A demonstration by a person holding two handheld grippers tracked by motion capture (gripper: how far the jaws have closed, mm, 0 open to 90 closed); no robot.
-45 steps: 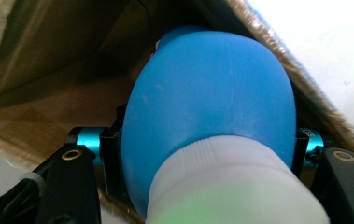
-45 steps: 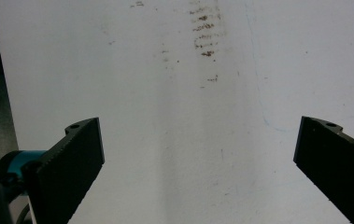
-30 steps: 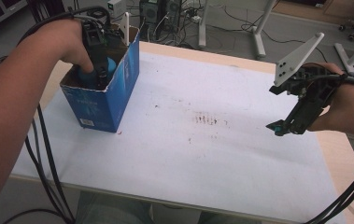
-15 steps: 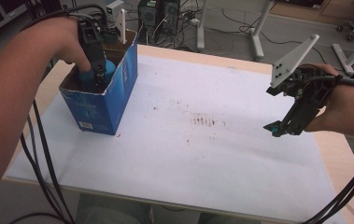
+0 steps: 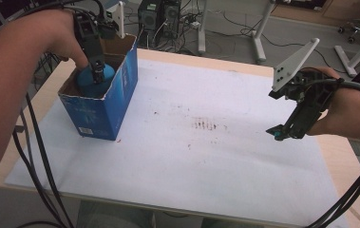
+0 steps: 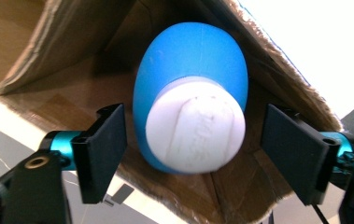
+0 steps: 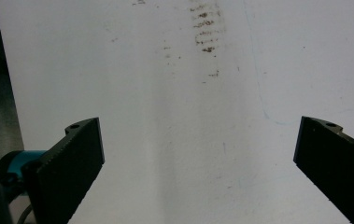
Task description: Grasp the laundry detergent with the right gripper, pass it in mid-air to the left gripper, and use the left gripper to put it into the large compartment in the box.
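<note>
Looking at where things stand, the left gripper (image 5: 102,76) sits at the mouth of the blue cardboard box (image 5: 102,102) near the table's left edge, and the blue egg-shaped thing with the white cap (image 6: 191,121) is down inside it. In the left gripper view both black pads stand clear of the egg, a visible gap on each side — so it's let go, and the jaws have just been opening with the egg between them but untouched.

The right gripper (image 5: 282,134) hangs wide open over the white sheet (image 5: 206,161), well apart from the box, gripping nothing.

What could go sideways, as I judge it:

- the egg looks wedged against a corner of the box, cap end up toward the camera. It's round, so it could roll or tip once nothing steadies it.
- pulling the left gripper out at a slant could catch a pad on the ragged cardboard rim or on the cap — that might drag the egg back up or tip the whole box, since the box looks light and nobody's holding it.
</note>
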